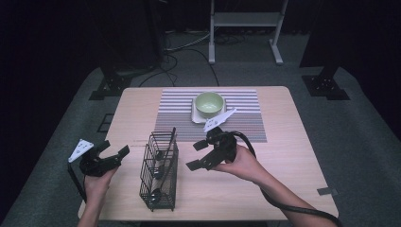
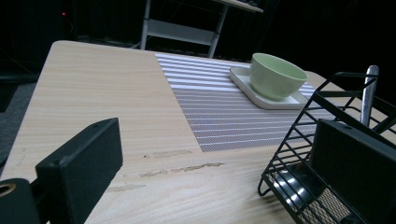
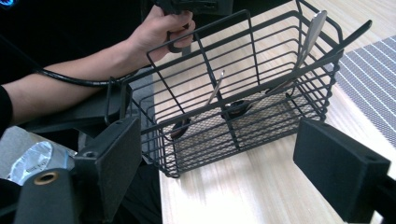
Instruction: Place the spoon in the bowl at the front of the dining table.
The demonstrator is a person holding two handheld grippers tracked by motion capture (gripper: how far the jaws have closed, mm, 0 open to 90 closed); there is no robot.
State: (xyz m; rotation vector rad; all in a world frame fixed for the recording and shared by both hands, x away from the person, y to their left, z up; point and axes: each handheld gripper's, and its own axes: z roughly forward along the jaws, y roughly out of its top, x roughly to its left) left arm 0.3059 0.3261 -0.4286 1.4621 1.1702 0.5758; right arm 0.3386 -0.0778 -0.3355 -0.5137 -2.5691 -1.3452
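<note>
A black wire basket (image 1: 160, 171) stands on the wooden table (image 1: 283, 142) near its front, with cutlery (image 3: 306, 39) leaning inside. My left gripper (image 1: 116, 154) hovers open just left of the basket (image 2: 327, 154), its jaws empty. My right gripper (image 1: 197, 155) is open to the right of the basket (image 3: 233, 93), its jaws pointing at the basket's long side with nothing between them. Farther back, a green bowl (image 1: 209, 103) sits on a white square plate (image 1: 195, 116), both on a striped placemat (image 1: 246, 123); the left gripper view also has the bowl (image 2: 275, 75).
The placemat (image 2: 219, 112) covers the table's far middle. A metal stand (image 1: 243, 21) and cables lie on the floor beyond the table. A small grey tag (image 1: 327, 191) rests near the table's front right corner.
</note>
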